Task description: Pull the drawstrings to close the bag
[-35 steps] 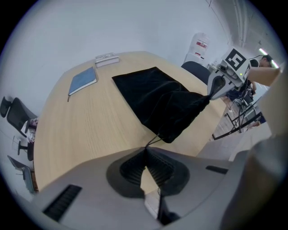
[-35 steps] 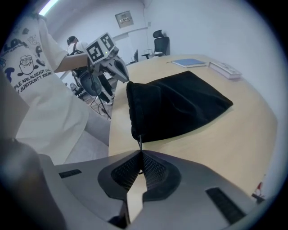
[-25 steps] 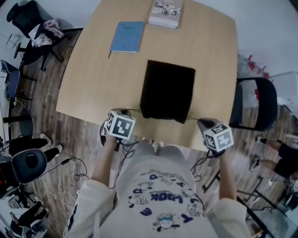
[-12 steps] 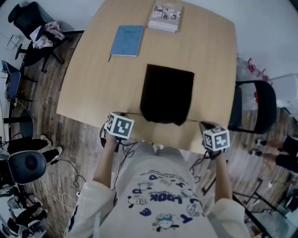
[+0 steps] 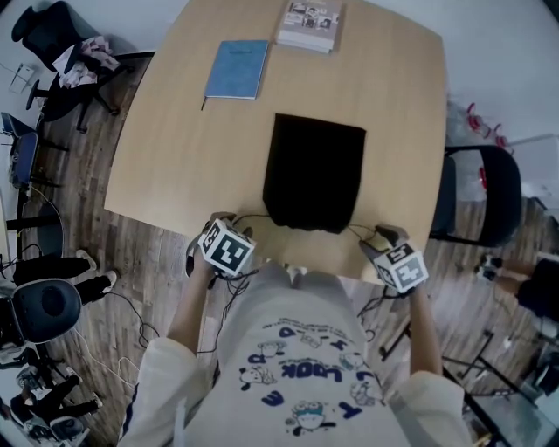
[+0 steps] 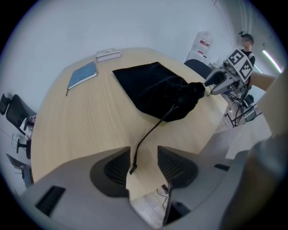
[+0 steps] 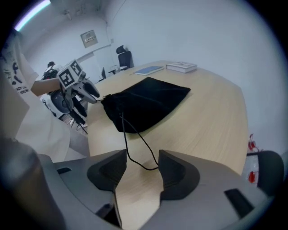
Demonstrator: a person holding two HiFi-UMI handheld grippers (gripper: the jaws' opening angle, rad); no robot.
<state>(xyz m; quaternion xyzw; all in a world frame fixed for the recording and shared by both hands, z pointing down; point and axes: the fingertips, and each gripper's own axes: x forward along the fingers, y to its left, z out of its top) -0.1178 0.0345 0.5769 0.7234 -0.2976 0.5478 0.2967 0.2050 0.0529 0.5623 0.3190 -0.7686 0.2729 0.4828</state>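
A black drawstring bag [image 5: 314,175] lies flat on the wooden table [image 5: 175,157], its gathered mouth toward the near edge. My left gripper [image 5: 224,223] sits at the near edge, left of the mouth. Its jaws are opening [image 6: 144,157], and the left drawstring [image 6: 150,132] lies slack between them, pressed by neither pad. My right gripper [image 5: 383,236] is right of the mouth, its jaws also opening [image 7: 141,164]. The right drawstring [image 7: 135,143] loops loosely on the table between them. Each gripper view shows the bag [image 6: 153,87] [image 7: 144,101] and the other gripper beyond it.
A blue notebook [image 5: 238,68] and a book [image 5: 310,24] lie at the table's far side. A dark chair [image 5: 485,192] stands to the right of the table and an office chair [image 5: 61,39] at far left. Cables trail on the floor.
Both grippers have let go of the drawstrings and their jaws stand apart. The strings, taut before, now lie slack. Both grippers have shifted slightly inward toward the bag.
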